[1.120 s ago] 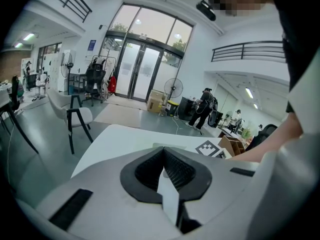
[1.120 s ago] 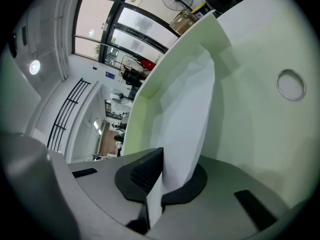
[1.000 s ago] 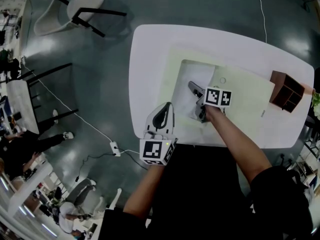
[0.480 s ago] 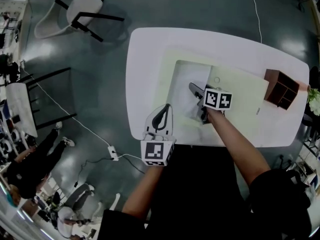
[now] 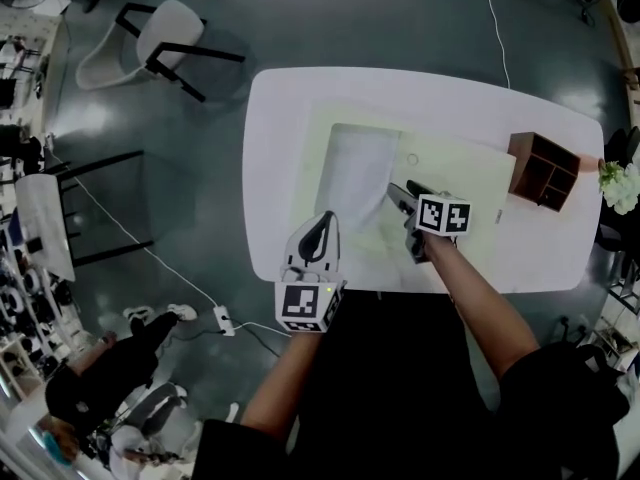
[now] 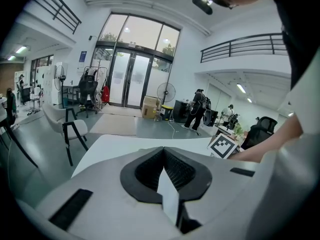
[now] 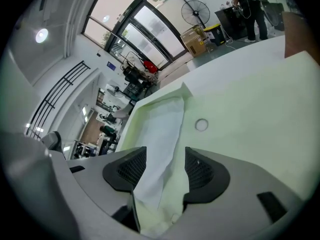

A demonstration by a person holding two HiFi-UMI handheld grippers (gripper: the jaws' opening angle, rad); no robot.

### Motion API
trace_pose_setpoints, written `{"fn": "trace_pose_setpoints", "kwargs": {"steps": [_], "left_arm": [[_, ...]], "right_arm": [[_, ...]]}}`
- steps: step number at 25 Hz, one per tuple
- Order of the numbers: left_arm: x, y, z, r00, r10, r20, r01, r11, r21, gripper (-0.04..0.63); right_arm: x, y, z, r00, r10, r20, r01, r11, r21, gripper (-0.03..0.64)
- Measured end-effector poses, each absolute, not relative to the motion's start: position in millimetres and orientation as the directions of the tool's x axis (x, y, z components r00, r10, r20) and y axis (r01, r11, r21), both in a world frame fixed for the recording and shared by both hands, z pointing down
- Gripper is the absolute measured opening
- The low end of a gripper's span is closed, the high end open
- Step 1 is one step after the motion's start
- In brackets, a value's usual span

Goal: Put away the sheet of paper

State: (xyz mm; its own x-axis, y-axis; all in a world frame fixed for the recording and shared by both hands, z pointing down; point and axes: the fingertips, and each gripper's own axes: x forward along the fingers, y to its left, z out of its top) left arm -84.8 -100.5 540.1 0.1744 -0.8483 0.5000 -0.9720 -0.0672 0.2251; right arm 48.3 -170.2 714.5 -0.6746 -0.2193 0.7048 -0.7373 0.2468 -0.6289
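A white sheet of paper lies in the shallow recess of a pale green mat on the white table. My right gripper hovers at the sheet's near right corner. In the right gripper view its jaws are opening: the right gripper stands wide and the paper runs loosely between the pads without being pressed. My left gripper rests at the table's near edge, away from the sheet. Seen from the left gripper, its jaws meet, with a thin white sliver at the seam.
A small ring lies on the mat beside the paper. A brown wooden cubby box stands at the table's right end, with flowers beyond it. A white chair stands on the floor at far left. A cable and power strip lie below the table.
The right gripper's jaws have come apart and let the paper go, and it has drawn back to the sheet's right side. The sheet lies flatter. The left gripper stays put.
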Motion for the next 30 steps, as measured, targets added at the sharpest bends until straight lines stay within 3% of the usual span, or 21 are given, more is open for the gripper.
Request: {"fn": "trace_pose_setpoints", "kwargs": {"steps": [17,24,28,30], "left_arm": [[-2.4,-68.6,515.0,0.148,-0.867,0.476,-0.981,-0.068,0.180,0.003],[31.6,-79.2,502.2,0.194,-0.869,0.455,-0.977,-0.131,0.168,0.003],[57.8,-95.0,489.3,0.272,-0.868,0.414,-0.961,-0.221,0.169,0.003],[64.3,-101.2,480.6,0.311,-0.869,0.384,-0.949,-0.264,0.172,0.003]], "right_arm": [[189.8,-142.5,628.6,-0.723,-0.342,0.601,-0.690,0.389,-0.610,0.209],[230.0,-138.7,583.5,-0.709,-0.423,0.564,-0.705,0.459,-0.541,0.127],[249.1,-145.0,525.7,-0.728,-0.552,0.407,-0.682,0.524,-0.510,0.019],[254.1,-143.0,502.9,-0.721,-0.588,0.367,-0.688,0.545,-0.479,0.017]]}}
